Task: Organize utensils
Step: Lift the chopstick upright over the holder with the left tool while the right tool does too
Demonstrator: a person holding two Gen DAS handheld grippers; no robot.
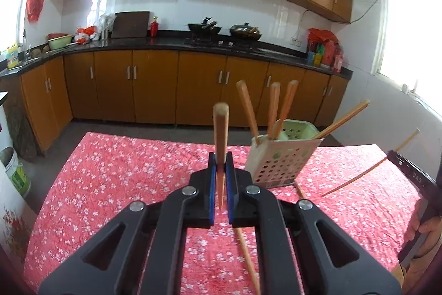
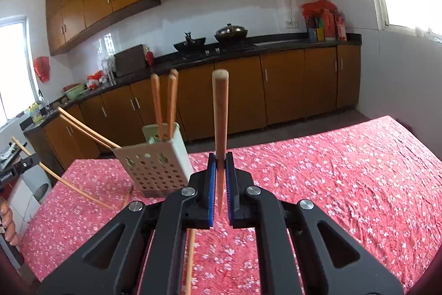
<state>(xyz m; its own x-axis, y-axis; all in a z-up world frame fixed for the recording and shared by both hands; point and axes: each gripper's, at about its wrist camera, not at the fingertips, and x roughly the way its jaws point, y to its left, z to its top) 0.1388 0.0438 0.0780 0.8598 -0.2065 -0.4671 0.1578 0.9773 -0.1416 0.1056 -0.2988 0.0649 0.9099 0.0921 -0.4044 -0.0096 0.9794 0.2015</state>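
Left wrist view: left gripper (image 1: 220, 161) is closed on a wooden chopstick (image 1: 220, 129), blue pads pinching its lower part; thick end points up, thin tip hangs between the jaws. Just right of and beyond the fingers stands the perforated utensil holder (image 1: 279, 159), tilted, with several chopsticks in holder (image 1: 273, 109) leaning at mixed angles. A loose chopstick (image 1: 246, 253) lies on the red floral tablecloth (image 1: 110, 184) under the gripper.

Right wrist view: right gripper (image 2: 220, 161) is likewise clamped on a second chopstick (image 2: 220, 115), held upright. Holder sits just left of and beyond these fingers. A person's hand (image 2: 8, 223) shows at far left edge. Kitchen counter (image 2: 248, 49) lies well beyond.
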